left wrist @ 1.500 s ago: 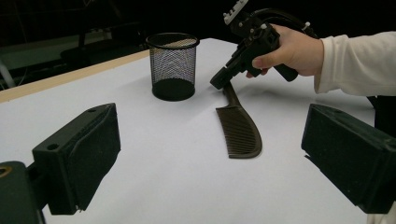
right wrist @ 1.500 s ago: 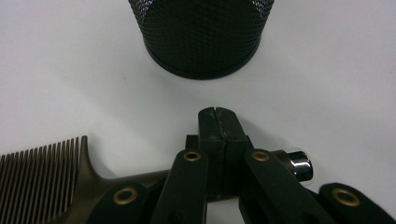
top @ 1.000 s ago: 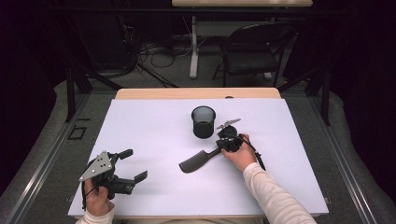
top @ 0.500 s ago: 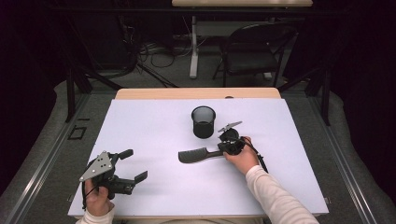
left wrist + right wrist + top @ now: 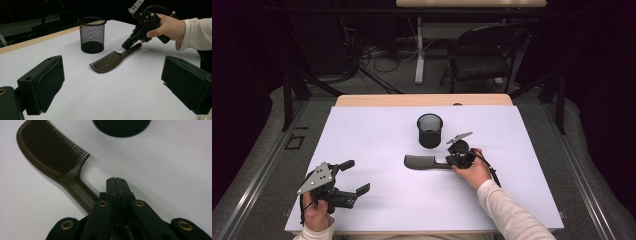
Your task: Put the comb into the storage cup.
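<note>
No readable markings are seen: white table (image 5: 377,140), mesh cup (image 5: 430,130) mid-table, dark comb (image 5: 424,162) laid flat just before it, right gripper (image 5: 116,181) clenched empty beside its handle, left gripper (image 5: 354,176) held released well apart.

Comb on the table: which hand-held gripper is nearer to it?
Right. The right hand-held gripper is shut, its tip at the comb handle; the left hand-held gripper sits open, well apart near the table's front-left corner.

Mesh cup (image 5: 430,131) just behind comb (image 5: 424,162); open tabletop (image 5: 377,135) leftward
</note>
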Action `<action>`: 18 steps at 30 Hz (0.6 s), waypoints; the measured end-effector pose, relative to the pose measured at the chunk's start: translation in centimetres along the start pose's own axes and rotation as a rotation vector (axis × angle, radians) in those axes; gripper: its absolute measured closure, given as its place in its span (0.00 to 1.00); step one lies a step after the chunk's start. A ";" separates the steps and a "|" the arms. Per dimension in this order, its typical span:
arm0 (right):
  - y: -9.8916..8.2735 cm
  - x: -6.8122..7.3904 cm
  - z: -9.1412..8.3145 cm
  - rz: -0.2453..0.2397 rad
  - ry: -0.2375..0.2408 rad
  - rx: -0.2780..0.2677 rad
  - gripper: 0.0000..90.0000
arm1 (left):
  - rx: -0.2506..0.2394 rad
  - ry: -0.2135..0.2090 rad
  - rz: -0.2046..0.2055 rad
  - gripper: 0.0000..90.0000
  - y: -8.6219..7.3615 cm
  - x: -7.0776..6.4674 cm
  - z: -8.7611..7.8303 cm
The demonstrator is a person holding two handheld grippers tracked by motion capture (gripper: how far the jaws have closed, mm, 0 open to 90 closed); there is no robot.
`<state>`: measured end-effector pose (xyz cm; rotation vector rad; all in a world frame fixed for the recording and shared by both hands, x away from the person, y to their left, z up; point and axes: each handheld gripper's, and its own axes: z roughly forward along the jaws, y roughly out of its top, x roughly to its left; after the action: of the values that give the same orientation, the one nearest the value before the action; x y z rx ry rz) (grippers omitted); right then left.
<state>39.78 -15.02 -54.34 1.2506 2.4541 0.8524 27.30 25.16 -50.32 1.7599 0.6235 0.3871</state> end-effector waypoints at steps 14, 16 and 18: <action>-0.3 0.5 -0.4 -0.012 0.012 0.020 1.00 | 0.002 -0.003 0.001 0.05 0.0 0.0 0.1; -0.4 0.5 -0.5 -0.016 0.013 0.025 1.00 | 0.002 -0.003 0.002 0.05 0.0 0.0 0.1; -0.4 0.5 -0.5 -0.020 0.011 0.022 1.00 | 0.002 0.000 0.002 0.05 0.0 0.0 0.1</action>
<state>38.99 -14.99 -54.14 1.2292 2.4867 0.8319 27.32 25.08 -50.36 1.7620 0.6224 0.3879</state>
